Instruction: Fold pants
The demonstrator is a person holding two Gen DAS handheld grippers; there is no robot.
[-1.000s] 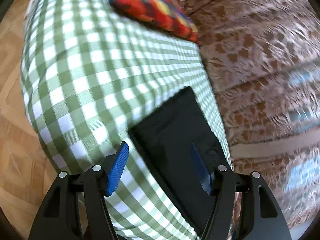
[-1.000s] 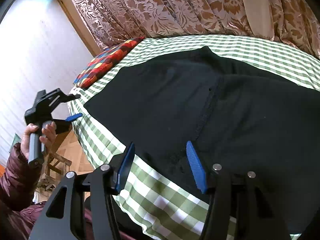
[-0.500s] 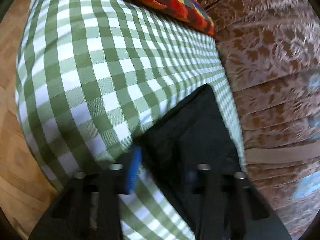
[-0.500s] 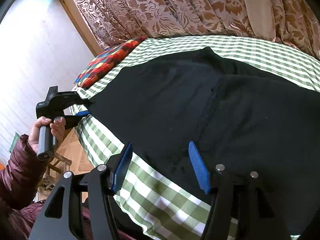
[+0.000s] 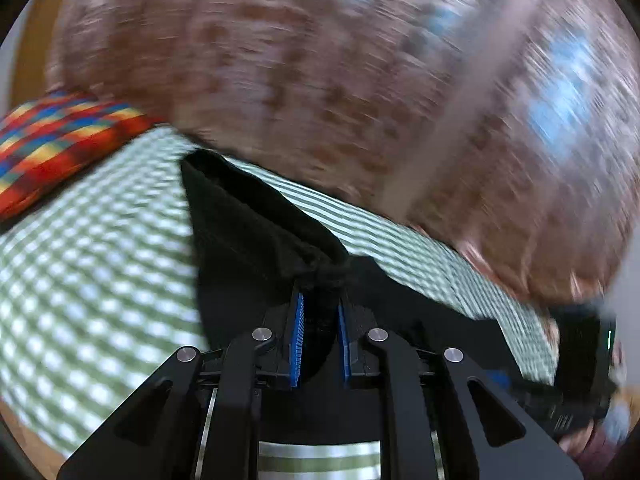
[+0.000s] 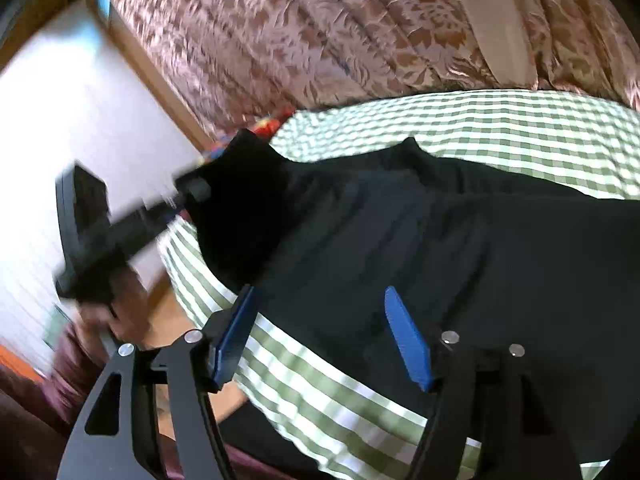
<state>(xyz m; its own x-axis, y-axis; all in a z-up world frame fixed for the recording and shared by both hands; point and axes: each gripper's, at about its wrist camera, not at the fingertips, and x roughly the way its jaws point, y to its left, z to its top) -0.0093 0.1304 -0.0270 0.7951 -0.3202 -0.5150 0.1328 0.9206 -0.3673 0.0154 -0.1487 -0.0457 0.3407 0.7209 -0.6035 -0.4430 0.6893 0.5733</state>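
Fold just begun: left gripper [image 5: 320,334] closing on corner of black pants [image 6: 460,240] (rest flat on checked cloth [image 6: 500,120]), right gripper [image 6: 324,340] opening w/ nothing held, most folds left.

A bunched fold of the black pants [image 5: 256,232] is pinched by the closing left gripper [image 5: 320,320] above the green-checked bedspread [image 5: 88,264]; a multicoloured cushion [image 5: 52,140] and blurred patterned curtain [image 5: 320,72] are seen behind
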